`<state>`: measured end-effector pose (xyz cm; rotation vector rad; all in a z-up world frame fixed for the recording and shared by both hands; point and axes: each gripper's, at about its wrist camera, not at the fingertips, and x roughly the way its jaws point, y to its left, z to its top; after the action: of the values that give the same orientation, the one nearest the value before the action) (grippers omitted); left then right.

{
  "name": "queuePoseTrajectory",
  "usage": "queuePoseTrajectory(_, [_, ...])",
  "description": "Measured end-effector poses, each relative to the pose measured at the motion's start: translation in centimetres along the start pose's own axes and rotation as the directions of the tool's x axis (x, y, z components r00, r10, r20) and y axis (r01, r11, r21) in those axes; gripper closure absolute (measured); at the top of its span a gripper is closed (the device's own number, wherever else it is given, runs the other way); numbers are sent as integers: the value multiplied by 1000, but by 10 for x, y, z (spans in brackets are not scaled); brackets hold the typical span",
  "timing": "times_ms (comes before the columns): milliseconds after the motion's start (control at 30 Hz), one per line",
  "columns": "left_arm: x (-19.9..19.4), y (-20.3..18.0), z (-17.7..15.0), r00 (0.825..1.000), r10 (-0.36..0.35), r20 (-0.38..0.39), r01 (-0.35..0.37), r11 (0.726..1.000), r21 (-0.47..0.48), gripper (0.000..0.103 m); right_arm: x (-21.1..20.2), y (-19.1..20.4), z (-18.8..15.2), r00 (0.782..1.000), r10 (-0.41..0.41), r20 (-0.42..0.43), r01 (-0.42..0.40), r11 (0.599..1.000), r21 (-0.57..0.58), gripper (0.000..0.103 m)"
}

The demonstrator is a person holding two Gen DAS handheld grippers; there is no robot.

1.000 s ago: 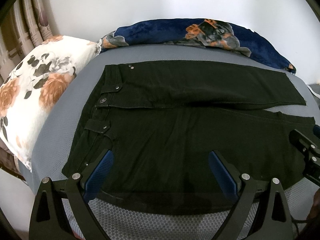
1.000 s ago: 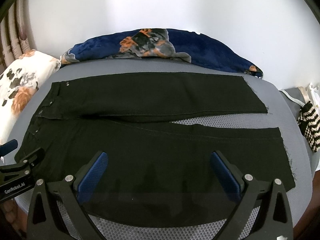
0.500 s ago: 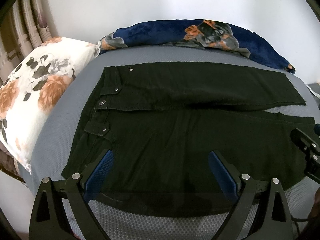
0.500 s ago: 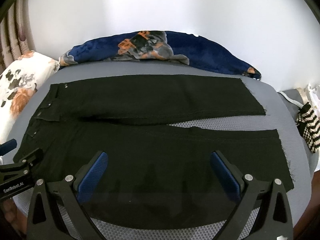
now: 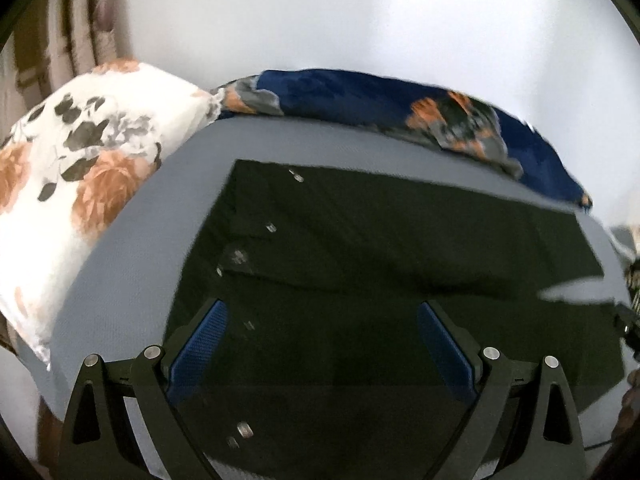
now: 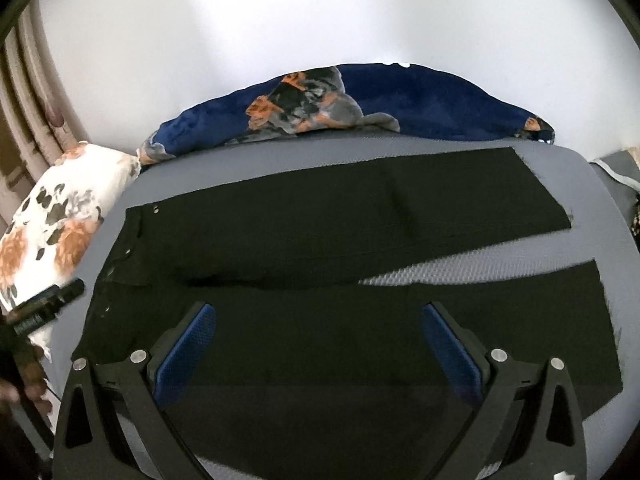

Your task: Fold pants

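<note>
Black pants (image 6: 328,320) are spread flat on a grey mesh bed (image 6: 592,184), the long axis running left to right, waistband leftward, both legs parted toward the right. No writing can be read. Both the left gripper (image 5: 322,344) and right gripper (image 6: 320,344) are held wide open above the near leg, gripping nothing. A floral pillow (image 5: 80,184) and blue blanket (image 6: 420,100) are seen beyond.
</note>
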<state>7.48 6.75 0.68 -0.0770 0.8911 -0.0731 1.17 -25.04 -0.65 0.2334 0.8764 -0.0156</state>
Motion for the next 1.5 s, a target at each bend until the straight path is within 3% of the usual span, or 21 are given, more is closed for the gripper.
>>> queuePoseTrajectory(167, [24,44,33,1000,-4,-5,3,996,-92,11,17,1,30,992,123,-4,-123,992,11,1])
queuePoseTrajectory(333, [64,91,66,998,-49,-30,43,982,-185,18,41,13,63,959,283,-4,-283,958,43,1])
queuePoseTrajectory(500, [107,124,90,988,-142,-62,123,961,-249,27,73,27,87,948,313,-53,-309,948,79,1])
queuePoseTrajectory(600, [135,136,101,968,-237,-87,205,939,-275,37,90,35,99,949,308,-59,-303,949,80,1])
queuePoseTrajectory(733, [170,149,111,921,-366,-129,311,895,-321,46,114,42,112,942,325,-89,-317,944,96,1])
queuePoseTrajectory(833, [189,154,114,902,-403,-156,334,879,-341,48,133,49,122,936,334,-110,-324,940,105,1])
queuePoseTrajectory(933, [203,157,117,868,-464,-176,386,854,-349,52,150,57,130,932,338,-133,-327,940,98,1])
queuePoseTrajectory(1100, [221,152,124,827,-524,-205,444,831,-335,60,176,70,142,921,354,-162,-347,935,72,1])
queuePoseTrajectory(1333, [242,140,143,782,-591,-197,513,790,-335,67,211,81,153,896,385,-219,-387,921,34,1])
queuePoseTrajectory(1500, [256,130,146,773,-606,-189,521,776,-357,68,242,90,160,862,386,-329,-430,900,-72,1])
